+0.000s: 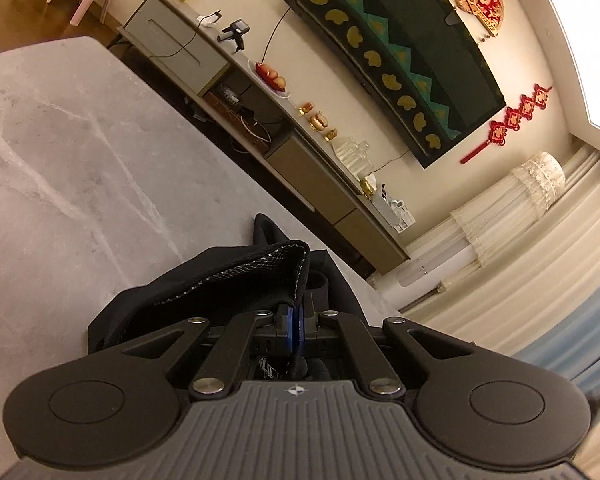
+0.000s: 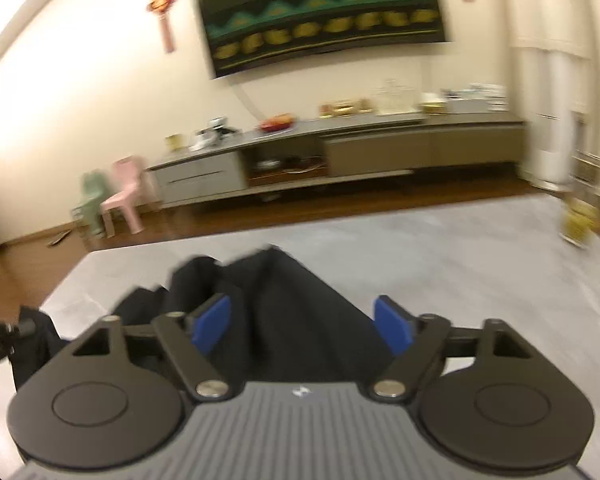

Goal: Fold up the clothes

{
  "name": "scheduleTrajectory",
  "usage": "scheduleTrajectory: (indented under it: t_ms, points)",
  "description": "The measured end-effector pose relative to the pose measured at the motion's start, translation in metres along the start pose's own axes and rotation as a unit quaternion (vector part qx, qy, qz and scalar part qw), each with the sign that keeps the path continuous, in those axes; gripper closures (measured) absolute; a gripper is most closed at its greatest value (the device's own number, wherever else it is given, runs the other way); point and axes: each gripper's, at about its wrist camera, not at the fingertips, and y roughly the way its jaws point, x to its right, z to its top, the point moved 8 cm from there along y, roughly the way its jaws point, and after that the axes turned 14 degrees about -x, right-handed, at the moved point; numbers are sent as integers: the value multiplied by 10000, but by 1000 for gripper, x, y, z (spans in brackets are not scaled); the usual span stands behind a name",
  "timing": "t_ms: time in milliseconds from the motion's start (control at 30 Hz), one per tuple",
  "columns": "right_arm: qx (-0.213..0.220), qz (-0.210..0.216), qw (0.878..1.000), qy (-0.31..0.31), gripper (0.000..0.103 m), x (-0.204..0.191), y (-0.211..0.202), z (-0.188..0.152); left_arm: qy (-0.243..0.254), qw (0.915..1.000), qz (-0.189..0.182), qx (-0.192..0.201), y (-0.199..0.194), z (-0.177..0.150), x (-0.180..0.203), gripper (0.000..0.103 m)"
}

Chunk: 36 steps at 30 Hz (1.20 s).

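Note:
A black garment [image 1: 220, 292] lies bunched on the grey marble table [image 1: 60, 152]. My left gripper [image 1: 298, 320] is shut on the garment's hem, whose stitched edge [image 1: 236, 270] rises in front of the jaws. In the right wrist view the same black garment [image 2: 284, 312] lies crumpled on the table [image 2: 460, 264]. My right gripper [image 2: 302, 322] is open, its blue pads [image 2: 212, 322] wide apart on either side of a raised fold, holding nothing. The view is blurred.
A long TV cabinet [image 2: 340, 152] with fruit and small items stands against the far wall under a TV [image 2: 320, 12]. Small pink [image 2: 124, 196] and green chairs stand on the wooden floor. A yellowish object [image 2: 578, 220] sits at the table's right edge.

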Motion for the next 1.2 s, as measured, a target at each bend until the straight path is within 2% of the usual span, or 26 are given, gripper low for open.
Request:
scheduleTrajectory:
  t_ms: [100,167,200,267,300,333,400,533,600,667,767,800,833,867,900,933,1000,1067,1133,1167,1200]
  points:
    - [-547,-366,9963,-549,11,-13,92,37,26,9997,0,252,-12,7,-2,102]
    - [-1134,-694,9895,-570,11,-7,158,49,-15,9989,33,468,-23,16,-10,102]
    - [-1444,-784,9851,-518,19,-3,188,51,-65,9983,62,569,-29,21,-16,102]
    - [-1965,-750,9769,-383,53,6,229,40,-157,9973,100,707,-39,29,-24,102]
    - [-2065,-690,9752,-409,79,7,237,34,-179,9969,78,757,-44,32,-26,102]
    - [-2010,-661,9760,-515,100,6,239,32,-166,9967,38,798,-49,34,-25,102]
    - [-1904,-566,9784,-567,102,4,230,26,-55,9961,-11,884,-57,36,-19,102]
    - [-1476,-582,9860,-519,102,27,168,16,105,9936,-110,1118,-79,36,-6,102]
    - [-1344,-871,9862,-431,102,52,125,2,144,9923,-126,1220,-89,35,0,102]
    - [-1406,-1420,9789,-429,102,82,83,-28,148,9919,-140,1251,-95,31,6,102]
    - [-2003,-2246,9501,-816,100,111,62,-84,165,9932,-192,1140,-93,23,16,102]
    - [-2214,-2501,9377,-958,96,120,56,-102,204,9938,-213,1072,-89,21,20,102]
    - [-2231,-2738,9301,-1007,88,126,50,-111,249,9943,-213,1019,-85,18,25,102]
    - [-1914,-2891,9336,-910,83,126,43,-104,297,9945,-201,984,-80,16,29,102]
    - [-1526,-2831,9439,-743,68,119,36,-90,327,9946,-187,962,-76,14,31,102]
    - [-1198,-2609,9564,-541,42,110,30,-76,346,9948,-174,947,-73,13,33,102]
    - [-664,-2077,9758,-189,22,89,23,-49,377,9949,-131,928,-67,11,35,102]
    - [-639,-1273,9898,-49,19,63,38,-29,387,9947,-50,948,-64,12,32,102]
    - [-855,-745,9935,-102,10,42,76,-14,303,9947,80,982,-63,15,19,102]
    - [-967,-826,9917,-201,10,40,98,-9,225,9946,131,1002,-65,16,11,102]
    - [-1053,-1099,9878,-321,10,43,120,-4,146,9945,183,1022,-67,18,4,102]
